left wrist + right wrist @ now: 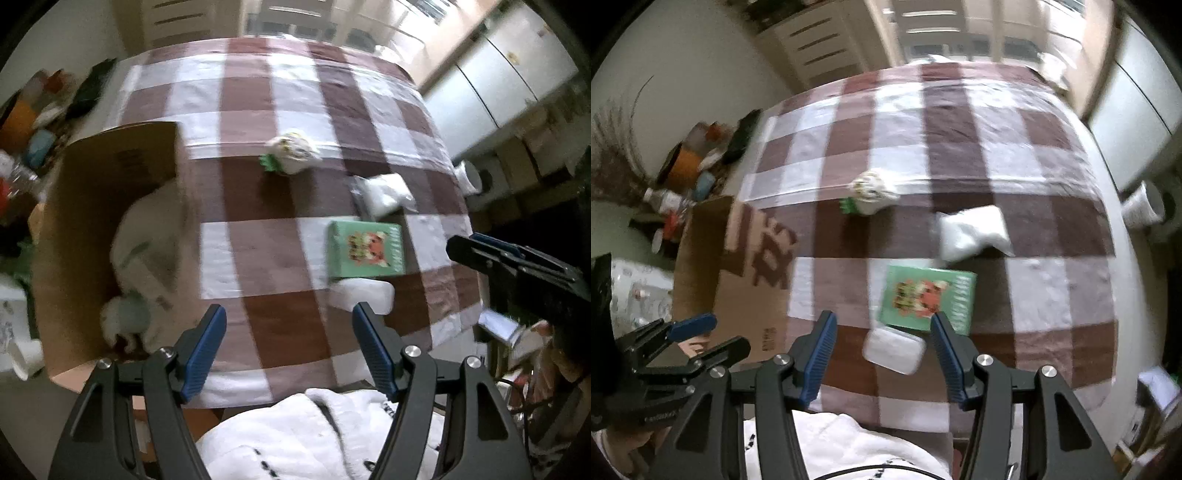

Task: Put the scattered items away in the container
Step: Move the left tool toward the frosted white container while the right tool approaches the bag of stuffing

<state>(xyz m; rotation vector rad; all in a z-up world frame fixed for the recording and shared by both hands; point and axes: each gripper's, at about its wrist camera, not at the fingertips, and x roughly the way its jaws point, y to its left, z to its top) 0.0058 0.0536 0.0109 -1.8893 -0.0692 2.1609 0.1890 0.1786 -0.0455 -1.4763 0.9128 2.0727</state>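
A cardboard box (92, 206) stands at the table's left edge with white soft items inside; it also shows in the right wrist view (738, 280). On the checked cloth lie a green packet (365, 249) (929, 295), a small white case (360, 295) (894, 350), a white plastic bag (386, 194) (973, 230) and a white patterned bundle with a green tip (293, 151) (871, 192). My left gripper (288, 350) is open and empty above the near table edge, beside the box. My right gripper (882, 358) is open, hovering above the white case.
The table (258, 92) carries a brown and white checked cloth. Clutter and bottles (676, 184) sit on the floor to the left. A white cup (1143, 206) and cabinets (498, 85) are to the right. A white garment (314, 439) lies in front.
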